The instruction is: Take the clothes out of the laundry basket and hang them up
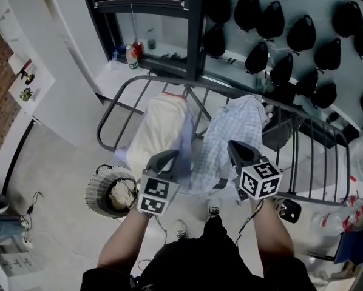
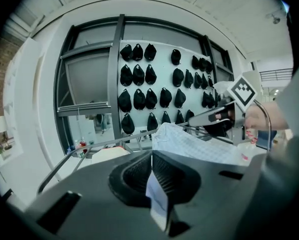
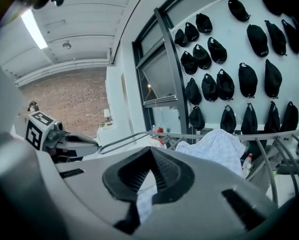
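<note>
A pale blue-and-white checked garment (image 1: 227,135) is draped over the grey drying rack (image 1: 118,99) and hangs toward me. My left gripper (image 1: 174,157) is shut on a pale strip of cloth (image 2: 157,196) at the garment's left edge. My right gripper (image 1: 235,147) is shut on a checked fold (image 3: 145,194) at its right side. In the left gripper view the garment (image 2: 189,141) stretches across to the right gripper (image 2: 212,116). A round wicker laundry basket (image 1: 96,193) stands on the floor to the left, with a crumpled cream cloth (image 1: 121,193) in it.
A cream cloth (image 1: 160,129) hangs over the rack to the left of the checked garment. Black caps (image 1: 303,35) cover the wall behind the rack. Bottles (image 1: 132,54) stand on a ledge at the back. Cables (image 1: 33,202) lie on the floor at the left.
</note>
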`<act>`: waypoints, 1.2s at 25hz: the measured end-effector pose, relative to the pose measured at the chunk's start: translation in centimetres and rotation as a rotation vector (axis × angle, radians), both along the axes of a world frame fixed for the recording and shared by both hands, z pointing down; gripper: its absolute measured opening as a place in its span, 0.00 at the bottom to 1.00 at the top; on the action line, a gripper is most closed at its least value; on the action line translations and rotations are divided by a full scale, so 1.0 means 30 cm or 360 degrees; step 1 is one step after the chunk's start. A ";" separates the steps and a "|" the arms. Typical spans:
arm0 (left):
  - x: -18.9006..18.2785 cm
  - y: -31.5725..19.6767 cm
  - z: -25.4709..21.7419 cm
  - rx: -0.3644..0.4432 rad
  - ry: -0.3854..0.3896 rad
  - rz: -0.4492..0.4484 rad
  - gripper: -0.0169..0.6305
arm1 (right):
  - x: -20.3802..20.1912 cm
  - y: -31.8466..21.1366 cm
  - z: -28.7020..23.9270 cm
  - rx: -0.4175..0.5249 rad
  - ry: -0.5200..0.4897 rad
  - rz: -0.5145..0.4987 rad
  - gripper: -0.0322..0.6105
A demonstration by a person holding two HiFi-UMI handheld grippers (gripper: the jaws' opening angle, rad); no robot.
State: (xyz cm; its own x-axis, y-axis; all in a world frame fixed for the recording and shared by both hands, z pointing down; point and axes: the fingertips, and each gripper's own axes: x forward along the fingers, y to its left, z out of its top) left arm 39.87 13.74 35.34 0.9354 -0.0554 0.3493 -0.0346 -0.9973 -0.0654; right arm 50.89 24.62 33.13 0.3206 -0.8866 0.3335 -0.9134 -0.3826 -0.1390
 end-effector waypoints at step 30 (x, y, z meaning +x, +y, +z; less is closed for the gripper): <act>-0.275 0.306 -0.033 -0.0093 0.0054 -0.0242 0.04 | -0.328 0.304 -0.043 0.0060 -0.0008 -0.0247 0.06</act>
State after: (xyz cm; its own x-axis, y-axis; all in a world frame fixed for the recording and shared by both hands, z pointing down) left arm 31.61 22.91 34.36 0.9290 -0.1778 0.3247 -0.1868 -0.9824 -0.0035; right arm 41.05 33.74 31.84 0.1770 -0.9374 0.2999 -0.9605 -0.2311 -0.1553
